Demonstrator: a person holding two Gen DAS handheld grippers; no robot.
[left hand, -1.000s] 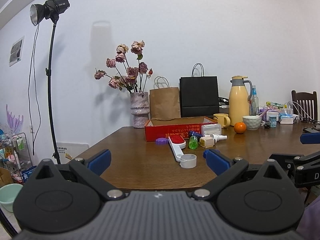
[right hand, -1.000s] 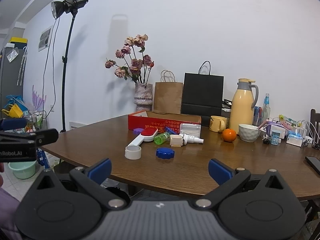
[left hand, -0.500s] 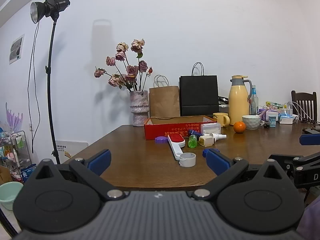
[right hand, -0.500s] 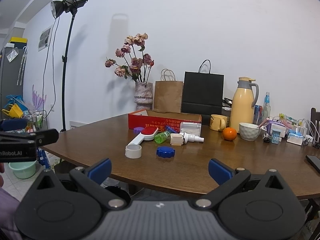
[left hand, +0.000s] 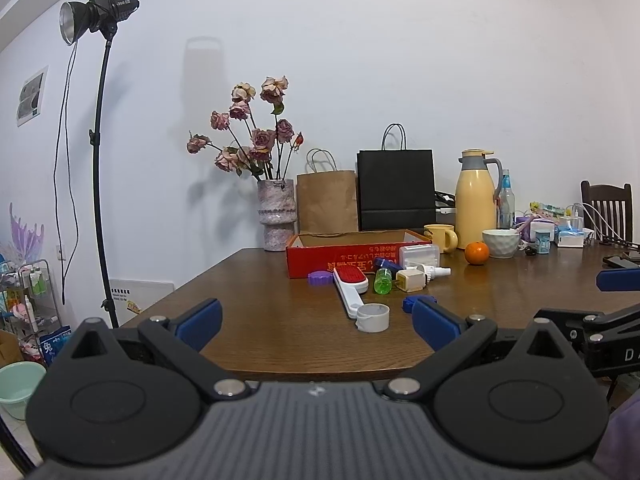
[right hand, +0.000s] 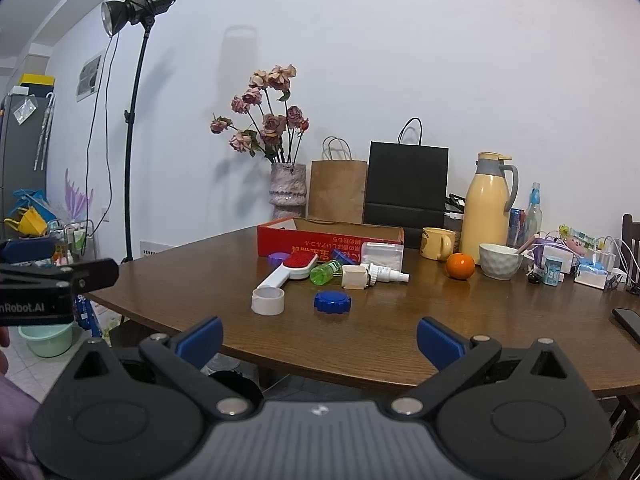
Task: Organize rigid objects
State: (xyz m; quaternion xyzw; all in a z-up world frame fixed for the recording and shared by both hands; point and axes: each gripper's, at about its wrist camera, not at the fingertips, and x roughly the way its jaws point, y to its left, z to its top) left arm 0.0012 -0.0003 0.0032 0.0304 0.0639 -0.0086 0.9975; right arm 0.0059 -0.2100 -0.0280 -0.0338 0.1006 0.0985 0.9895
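A shallow red cardboard box [left hand: 344, 254] [right hand: 328, 242] stands open on the brown table [left hand: 280, 320]. In front of it lie a red-and-white lint brush [right hand: 289, 269], a white tape roll [right hand: 267, 300], a blue cap [right hand: 331, 301], a purple cap [right hand: 279, 257], a green bottle [right hand: 325, 273], a cream block [right hand: 354, 276], a white spray bottle [right hand: 386, 273] and a clear plastic case [right hand: 382, 255]. My left gripper [left hand: 316, 320] and right gripper [right hand: 318, 338] both hang open at the table's near edge, holding nothing.
Behind the box stand a vase of dried roses [right hand: 287, 190], a brown paper bag [right hand: 338, 190] and a black bag [right hand: 406, 188]. To the right are a yellow thermos [right hand: 486, 204], a mug [right hand: 438, 242], an orange [right hand: 461, 265], a white bowl [right hand: 500, 261] and small clutter. A light stand [right hand: 134, 120] rises at left.
Both views have shifted only slightly; the objects on the table have not moved and both grippers remain open.
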